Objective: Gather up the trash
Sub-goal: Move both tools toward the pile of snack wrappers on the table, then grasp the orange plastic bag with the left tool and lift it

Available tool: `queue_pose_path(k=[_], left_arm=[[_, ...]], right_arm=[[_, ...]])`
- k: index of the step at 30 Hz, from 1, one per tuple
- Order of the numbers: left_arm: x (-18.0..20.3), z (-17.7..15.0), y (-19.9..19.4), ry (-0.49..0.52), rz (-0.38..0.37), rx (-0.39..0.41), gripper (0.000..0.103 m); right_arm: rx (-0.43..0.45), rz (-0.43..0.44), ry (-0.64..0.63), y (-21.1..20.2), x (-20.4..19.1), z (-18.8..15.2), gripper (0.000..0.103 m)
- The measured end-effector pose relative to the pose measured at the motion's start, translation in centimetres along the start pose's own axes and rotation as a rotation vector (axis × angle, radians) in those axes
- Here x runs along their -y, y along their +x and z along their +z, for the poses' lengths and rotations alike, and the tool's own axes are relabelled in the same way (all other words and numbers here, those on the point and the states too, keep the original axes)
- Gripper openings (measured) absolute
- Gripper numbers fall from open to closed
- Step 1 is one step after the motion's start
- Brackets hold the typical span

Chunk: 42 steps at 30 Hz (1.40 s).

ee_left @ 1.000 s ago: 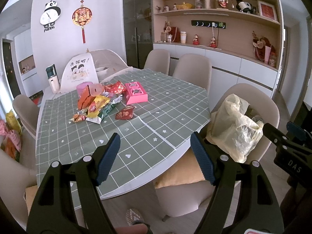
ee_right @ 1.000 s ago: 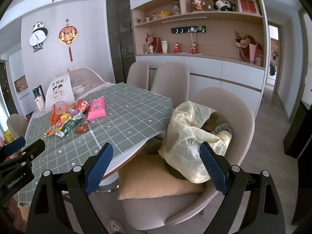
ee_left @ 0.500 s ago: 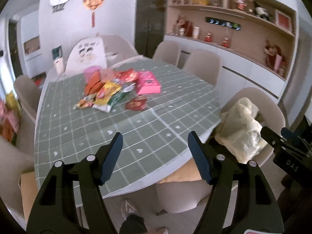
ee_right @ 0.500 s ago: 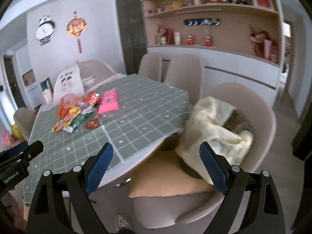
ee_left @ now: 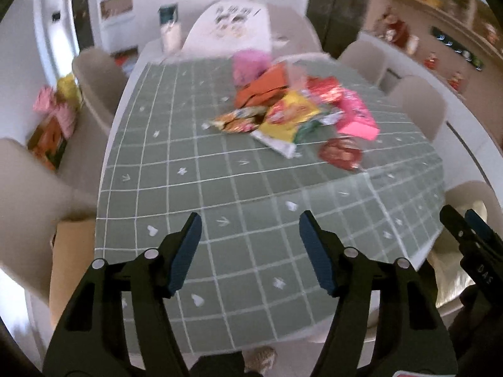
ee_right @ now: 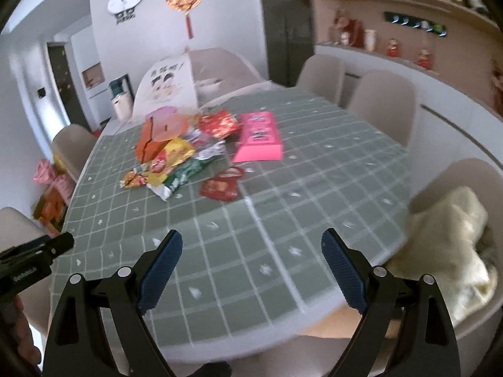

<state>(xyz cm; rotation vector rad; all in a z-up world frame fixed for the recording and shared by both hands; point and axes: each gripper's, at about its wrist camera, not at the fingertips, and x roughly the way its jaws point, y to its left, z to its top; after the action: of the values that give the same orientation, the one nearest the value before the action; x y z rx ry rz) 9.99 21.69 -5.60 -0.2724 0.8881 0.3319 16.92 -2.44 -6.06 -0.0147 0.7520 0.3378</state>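
The left gripper (ee_left: 248, 245) hangs over the near edge of the surface (ee_left: 220, 188), its jaws spread wide with nothing between them. The right gripper (ee_right: 251, 267) does the same on its side, jaws spread and empty. Both views are motion-blurred.

The surface is covered with a grey-green checked cloth. The trash lies in one loose heap (ee_right: 176, 157) toward the far half, well apart from both grippers. Within it, as far as the blur allows a count: one orange packet (ee_right: 147, 144), one round pale pink piece (ee_right: 166, 122) on top of it, one yellow wrapper (ee_right: 176, 154), one green wrapper (ee_right: 185, 174), one small orange-yellow wrapper (ee_right: 133, 179) at the left end, and one red packet (ee_right: 220, 124) at the back. One flat pink box (ee_right: 259, 138) lies just beside the heap on its right. One separate red wrapper (ee_right: 221, 185) lies nearest the grippers, just apart from the heap.

A pale yellow plastic bag (ee_right: 446, 251) sits on the chair (ee_right: 465, 172) at the right, beside the surface's edge. In the right wrist view five chairs can be counted around the surface.
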Motion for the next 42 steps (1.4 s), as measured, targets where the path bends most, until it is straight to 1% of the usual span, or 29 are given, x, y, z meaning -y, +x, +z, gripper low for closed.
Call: queue_pose_path(k=[3,7,10,12,13,16,18,21,23,24,26,28,29,30,31,33,34,36,38,39,41,42], left_arm=[[-2.0,2.2,2.2,-0.023,0.010,-0.018,0.061],[-3.9,5.3,5.5,-0.027,-0.032,-0.020,0.060],[-5.7,8.2,8.7,-0.024,-0.091,0.009,0.060],[-6.5,10.3,11.4,-0.014,-0.164,0.005,0.060],[-6.5,11.1,12.3,-0.003,-0.188,-0.002,0.060],[-5.8,14.0,14.9,0.056,-0.282,-0.009,0.060],[-4.7,16.0,15.7,0.140,-0.342,0.026,0.060],[-3.0,17.8,17.2,0.271,-0.382,0.055,0.060],[-2.2,18.4,18.3,0.315,-0.405,0.048,0.060],[-1.6,18.6,19.0,0.344,-0.428,0.035,0.060],[-0.6,18.8,20.1,0.385,-0.443,0.002,0.060],[0.4,18.8,21.1,0.403,-0.428,-0.031,0.060],[0.5,18.7,21.3,0.398,-0.422,-0.027,0.056],[0.5,18.6,21.4,0.391,-0.409,-0.020,0.045],[0.5,18.4,21.5,0.383,-0.395,-0.019,0.040],[0.2,18.6,21.9,0.340,-0.377,-0.033,0.028],[-0.2,18.7,22.0,0.306,-0.376,-0.049,0.024],[-0.6,18.6,22.2,0.273,-0.359,-0.065,0.010],[-1.2,18.5,21.8,0.254,-0.357,-0.068,0.007],[-1.6,18.5,21.3,0.237,-0.359,-0.071,0.007],[-2.4,18.4,20.4,0.208,-0.370,-0.070,0.007],[-2.8,18.4,20.2,0.198,-0.374,-0.072,0.007]], right_arm=[[-0.030,0.011,-0.037,3.1,-1.8,1.8,0.087],[-0.075,-0.004,-0.092,7.6,-4.2,4.6,0.086],[-0.100,-0.026,-0.124,10.3,-5.5,6.4,0.086],[-0.116,-0.046,-0.142,12.0,-6.2,7.4,0.086],[-0.131,-0.061,-0.150,13.0,-6.5,7.9,0.086],[-0.188,-0.110,-0.156,15.6,-6.8,8.7,0.086],[-0.210,-0.141,-0.152,16.6,-6.5,8.8,0.086],[-0.227,-0.166,-0.133,17.1,-5.7,8.5,0.086],[-0.232,-0.173,-0.123,17.4,-5.1,8.3,0.086],[-0.232,-0.175,-0.121,17.5,-4.8,8.3,0.086],[-0.234,-0.172,-0.113,17.7,-4.3,8.2,0.086],[-0.229,-0.152,-0.102,17.7,-4.0,8.2,0.086],[-0.224,-0.143,-0.098,17.7,-3.8,8.2,0.086],[-0.218,-0.131,-0.094,17.8,-3.7,8.3,0.086],[-0.206,-0.120,-0.088,17.8,-3.4,8.6,0.086],[-0.175,-0.100,-0.080,18.1,-2.8,9.8,0.086],[-0.154,-0.094,-0.074,18.4,-2.3,10.8,0.086],[-0.143,-0.091,-0.059,19.3,-1.3,12.4,0.086],[-0.150,-0.064,-0.033,20.3,-0.7,13.9,0.086],[-0.145,-0.064,-0.038,20.4,-0.7,14.2,0.086],[-0.137,-0.065,-0.055,20.5,-1.1,13.8,0.086],[-0.149,-0.056,-0.057,20.8,-1.3,13.3,0.086]])
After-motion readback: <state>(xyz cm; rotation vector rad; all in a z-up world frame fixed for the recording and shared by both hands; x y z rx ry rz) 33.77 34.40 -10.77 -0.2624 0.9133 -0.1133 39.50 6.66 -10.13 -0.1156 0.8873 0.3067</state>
